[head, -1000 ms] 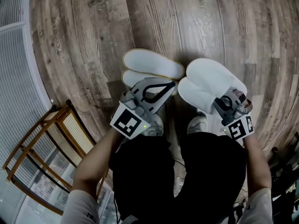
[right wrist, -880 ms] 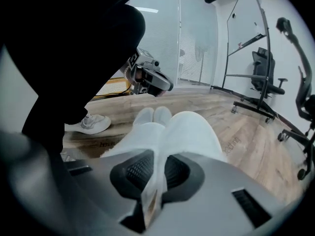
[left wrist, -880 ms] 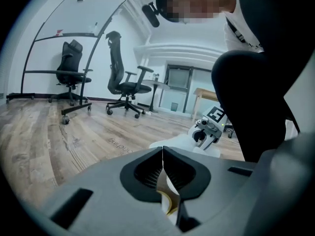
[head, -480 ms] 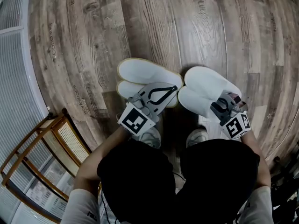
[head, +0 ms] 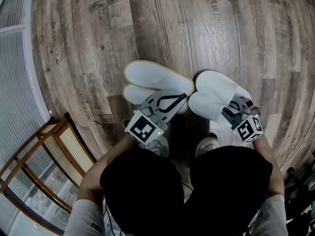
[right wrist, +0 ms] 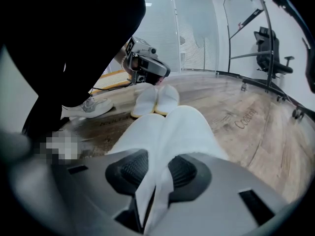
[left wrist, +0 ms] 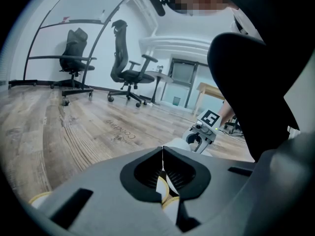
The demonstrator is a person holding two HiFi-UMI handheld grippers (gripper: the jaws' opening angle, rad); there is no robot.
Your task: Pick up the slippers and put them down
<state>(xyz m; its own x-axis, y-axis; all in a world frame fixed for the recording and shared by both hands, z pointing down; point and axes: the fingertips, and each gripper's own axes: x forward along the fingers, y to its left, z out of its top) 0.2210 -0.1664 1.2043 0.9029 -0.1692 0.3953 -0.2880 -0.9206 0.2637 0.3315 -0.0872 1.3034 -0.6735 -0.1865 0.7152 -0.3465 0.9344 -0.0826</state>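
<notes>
Wooden rack (head: 63, 132) at your left. Left claw (head: 183, 98), low, clamps the yellow-edged slippers (head: 156, 75) by the heels; right claw (head: 228, 110), tilted down, has just been opening around the white slippers (head: 216, 89).

The wooden floor (head: 197, 23) is viewed steeply from overhead by the head camera and skimmed low and close by both gripper cameras, in each of which the other gripper is caught: the right gripper (left wrist: 198, 142) at 3 o'clock, the left gripper (right wrist: 146, 77) at 12 o'clock.
</notes>
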